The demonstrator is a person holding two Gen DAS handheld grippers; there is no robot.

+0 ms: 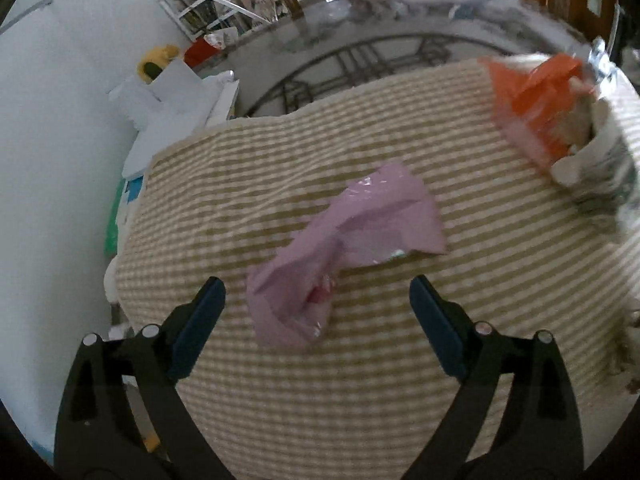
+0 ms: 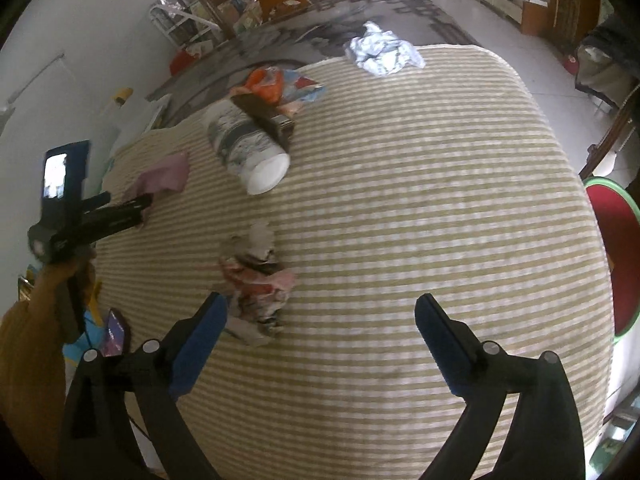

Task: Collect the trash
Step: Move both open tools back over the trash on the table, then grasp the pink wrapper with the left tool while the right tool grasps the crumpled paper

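While both sets of tongs hang over the striped bedspread point(image 2: 400, 200), I check them first: the left gripper point(image 1: 316, 300) stands released with nothing clamped, and the right gripper point(image 2: 320, 320) is likewise spread wide and empty.

Nearest to my left tongs lies the pink plastic wrapper point(image 1: 344, 248). Its crumpled lower end sits between the two open pads without touching either, and its long axis runs diagonally away from me, up and to the right in the left wrist view. I judge that closing where I am would catch only that near end, so a small push forward along the axis would give a fuller bite.

Nearest to my right tongs is the crumpled wad of paper scraps point(image 2: 256, 288), just beside the left pad and mostly outside the gap; its long axis runs away from me. I would need to slide the right tongs left to centre it.

Farther out, toward the far left corner of the bedspread, a white jar point(image 2: 248, 148) lies on its side with a dark strip across it, and orange and printed wrappers point(image 2: 276, 84) bunch just behind it. At the far edge sits a crumpled silvery foil bag point(image 2: 380, 52), well apart from both hands.
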